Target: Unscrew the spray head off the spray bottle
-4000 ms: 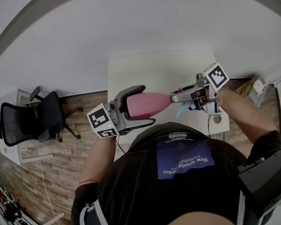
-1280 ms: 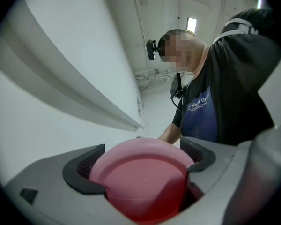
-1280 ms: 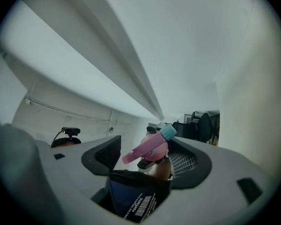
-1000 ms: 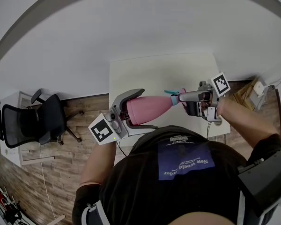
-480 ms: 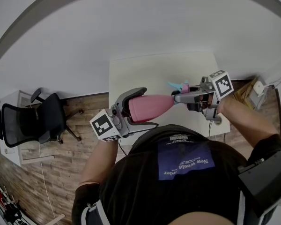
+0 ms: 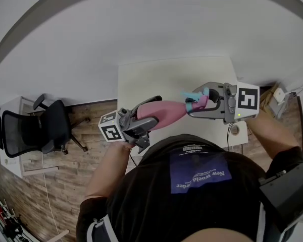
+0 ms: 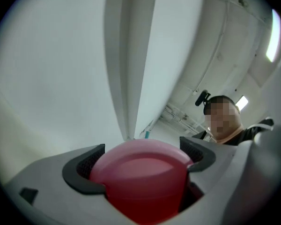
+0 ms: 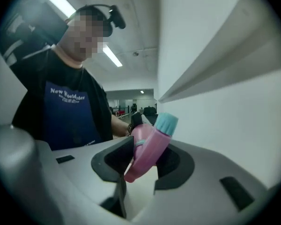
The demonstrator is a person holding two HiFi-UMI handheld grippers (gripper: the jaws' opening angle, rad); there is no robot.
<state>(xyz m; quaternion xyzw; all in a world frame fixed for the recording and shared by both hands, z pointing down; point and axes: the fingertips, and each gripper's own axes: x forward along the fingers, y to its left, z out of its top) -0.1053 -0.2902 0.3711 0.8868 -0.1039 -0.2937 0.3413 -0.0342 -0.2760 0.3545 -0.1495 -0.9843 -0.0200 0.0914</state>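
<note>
Over on the left, the left gripper (image 6: 141, 116) has its jaws clamped round the fat bottom end of the pink spray bottle (image 6: 164, 110). The bottle lies roughly level in the air between the two hands, above the near edge of the white table (image 6: 166, 74). In the left gripper view the pads (image 7: 86, 165) press on both sides of the rounded base. It looks like smooth plastic, so I'd guess a hard twist could spin the bottle in the grip instead of loosening the thread.

Further right, the spray head (image 6: 198, 100) with its teal nozzle (image 8: 167, 123) sits between the jaws of the right gripper (image 6: 197, 105). Those jaws have just closed in and now stand part-way shut, pinching it. The head lies slantwise in that grip — under a turn it may lever out sideways. If the thread lets go suddenly, only the jaws hold either piece, and either one could drop.

Round about, a black office chair (image 6: 28, 130) stands far left on the wooden floor (image 6: 65, 160), well apart. A small round thing (image 6: 235, 129) sits by the table's right edge, too small to name. Nothing stands between the grippers and the job.
</note>
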